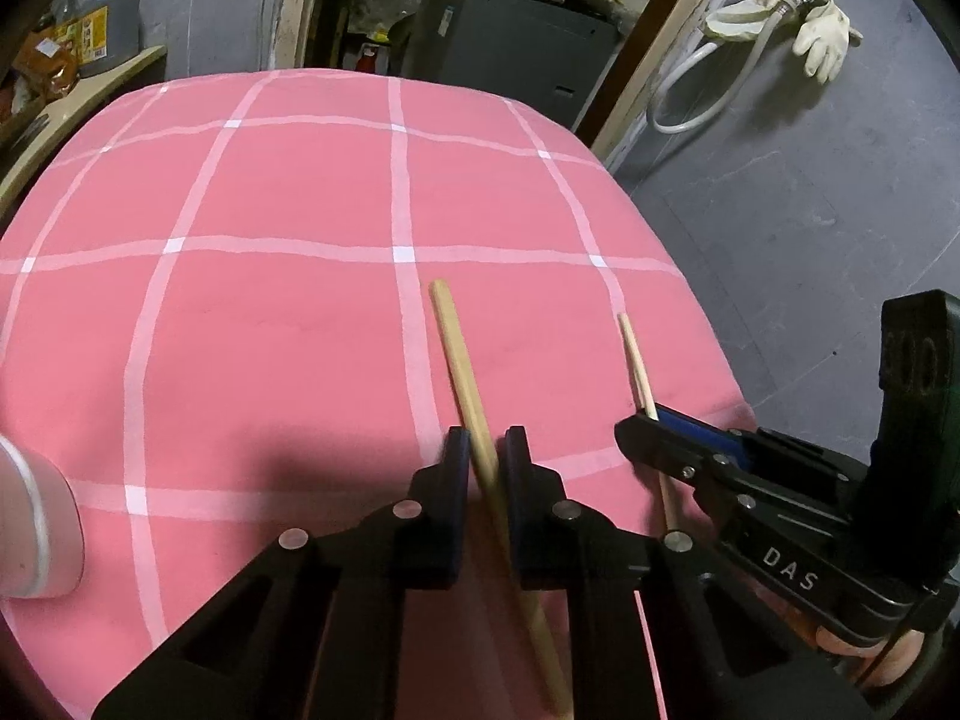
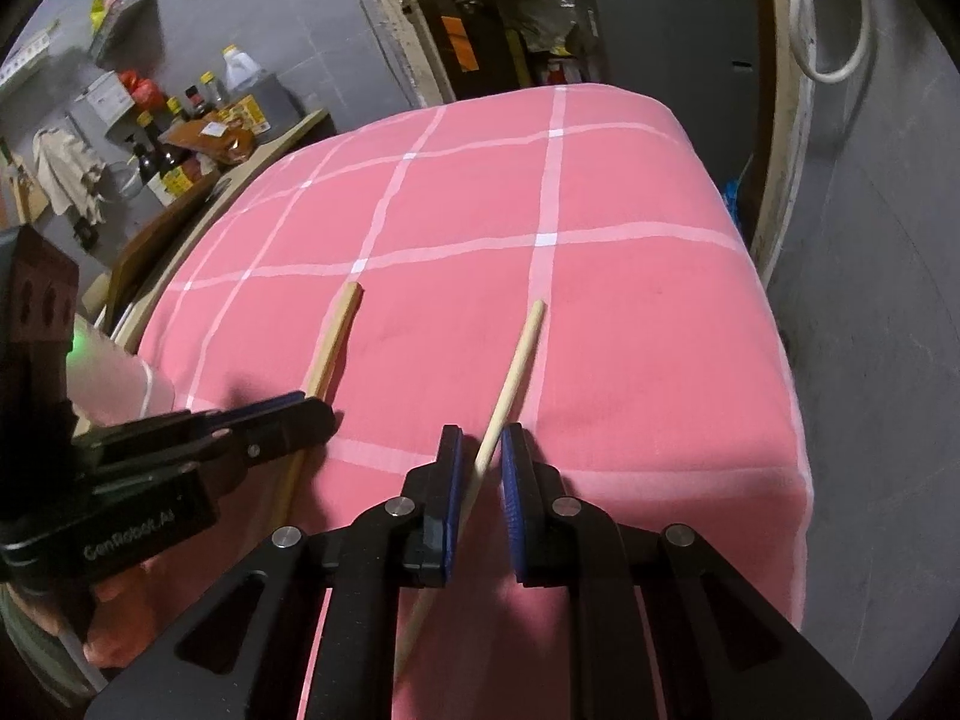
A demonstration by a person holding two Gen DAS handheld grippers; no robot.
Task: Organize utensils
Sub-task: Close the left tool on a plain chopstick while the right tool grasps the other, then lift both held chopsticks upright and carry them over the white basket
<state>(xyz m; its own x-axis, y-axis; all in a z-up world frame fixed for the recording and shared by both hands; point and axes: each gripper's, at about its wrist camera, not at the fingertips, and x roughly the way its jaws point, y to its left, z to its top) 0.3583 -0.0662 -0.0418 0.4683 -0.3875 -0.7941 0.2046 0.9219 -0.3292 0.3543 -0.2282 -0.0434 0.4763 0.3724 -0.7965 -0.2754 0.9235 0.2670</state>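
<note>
Two wooden chopsticks lie on a pink checked tablecloth (image 1: 270, 330). The left chopstick (image 1: 462, 372) runs between the fingers of my left gripper (image 1: 483, 450), whose jaws stand a little apart around it with small gaps on both sides. The right chopstick (image 2: 516, 366) runs between the fingers of my right gripper (image 2: 483, 450), whose jaws are likewise apart around it. In the left wrist view the right gripper (image 1: 645, 420) shows at the right over its chopstick (image 1: 633, 360). In the right wrist view the left gripper (image 2: 312, 405) shows at the left over its chopstick (image 2: 336, 336).
A pale pink cup (image 1: 36, 528) stands at the table's left edge. The table's right edge (image 2: 792, 420) drops to a grey floor. A shelf with bottles (image 2: 162, 162) stands beyond the left side. A hose and glove (image 1: 822, 36) lie on the floor.
</note>
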